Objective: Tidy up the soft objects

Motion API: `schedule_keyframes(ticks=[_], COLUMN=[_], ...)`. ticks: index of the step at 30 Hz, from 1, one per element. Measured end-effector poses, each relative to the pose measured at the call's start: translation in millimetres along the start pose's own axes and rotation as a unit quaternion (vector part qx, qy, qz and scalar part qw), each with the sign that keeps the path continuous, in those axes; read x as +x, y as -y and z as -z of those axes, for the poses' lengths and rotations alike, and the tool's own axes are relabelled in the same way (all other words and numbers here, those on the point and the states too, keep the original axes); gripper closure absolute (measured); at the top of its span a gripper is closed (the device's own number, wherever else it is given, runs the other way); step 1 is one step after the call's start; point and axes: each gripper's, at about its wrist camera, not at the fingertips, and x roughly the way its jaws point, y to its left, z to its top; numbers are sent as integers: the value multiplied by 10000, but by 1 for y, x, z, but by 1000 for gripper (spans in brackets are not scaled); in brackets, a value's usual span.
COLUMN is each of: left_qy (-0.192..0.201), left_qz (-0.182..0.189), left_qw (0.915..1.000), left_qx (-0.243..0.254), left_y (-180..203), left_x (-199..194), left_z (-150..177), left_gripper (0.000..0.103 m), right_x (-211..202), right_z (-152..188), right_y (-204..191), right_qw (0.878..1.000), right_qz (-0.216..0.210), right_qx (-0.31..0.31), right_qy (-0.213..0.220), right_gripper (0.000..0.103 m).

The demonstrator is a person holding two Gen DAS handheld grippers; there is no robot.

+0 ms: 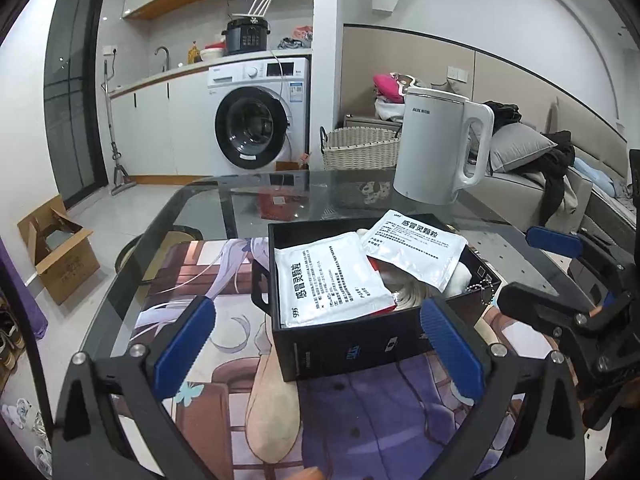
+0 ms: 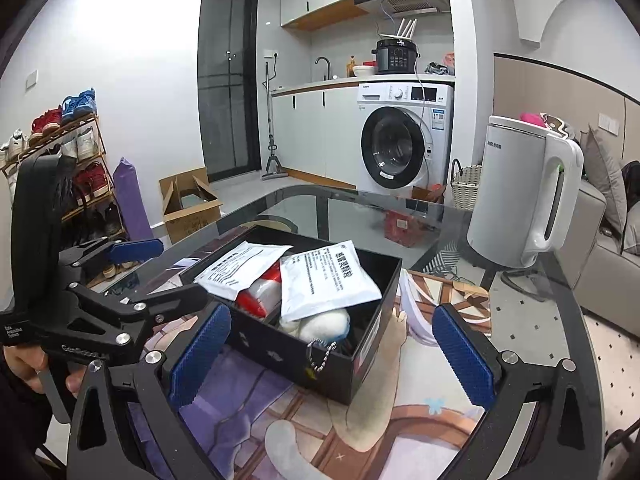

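Observation:
A black box [image 1: 352, 344] [image 2: 280, 350] stands on an anime-print mat [image 1: 224, 360] [image 2: 360, 432] on the glass table. Inside lie two white medicine pouches [image 1: 332, 284] [image 1: 416, 248] [image 2: 326, 278] [image 2: 240, 266], a red-and-white pack [image 2: 262, 292] and a white plush [image 2: 324, 326] with a bead chain [image 2: 320, 356]. My left gripper [image 1: 316, 340] is open and empty, just in front of the box. My right gripper [image 2: 332, 354] is open and empty, its fingers straddling the box's near corner. Each gripper shows in the other's view [image 1: 560, 276] [image 2: 132, 276].
A white electric kettle [image 1: 440, 144] [image 2: 524, 192] stands on the glass table [image 1: 248, 200] [image 2: 532, 320] behind the box. Beyond are a washing machine [image 1: 256, 120], a wicker basket [image 1: 360, 148], a sofa [image 1: 560, 184], a cardboard box [image 2: 188, 204] and a shoe rack [image 2: 68, 160].

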Motion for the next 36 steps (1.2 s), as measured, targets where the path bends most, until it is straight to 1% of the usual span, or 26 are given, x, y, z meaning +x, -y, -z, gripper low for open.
schedule_keyframes(ticks=[3,6,9,12,19,27,36], left_qy=[104,132,241,294,265,271,297], left_qz=[-19,6,16,-31,-8,-49,-61], left_qw=[9999,9999,9997,9995,9995,9996,9995], left_qx=[51,9,-55,-70,-163,-79,-101], left_y=[2,1,0,0,-1,3,4], left_x=[-5,-6,-8,-7,-6,-6,-5], left_z=[5,9,13,15,15,16,17], left_gripper=[0,0,0,0,0,0,0], right_x=[-3,-4,-5,-5,-5,-14,-15], right_z=[6,12,17,20,21,23,21], right_y=[-1,-3,-4,-8,-11,-13,-11], right_qw=[10000,10000,9999,9998,9996,9986,9989], right_qz=[20,25,50,95,101,161,148], right_qx=[-8,-8,8,-70,-138,-185,-122], right_qy=[51,62,107,144,245,464,435], right_gripper=[1,1,1,1,1,0,0])
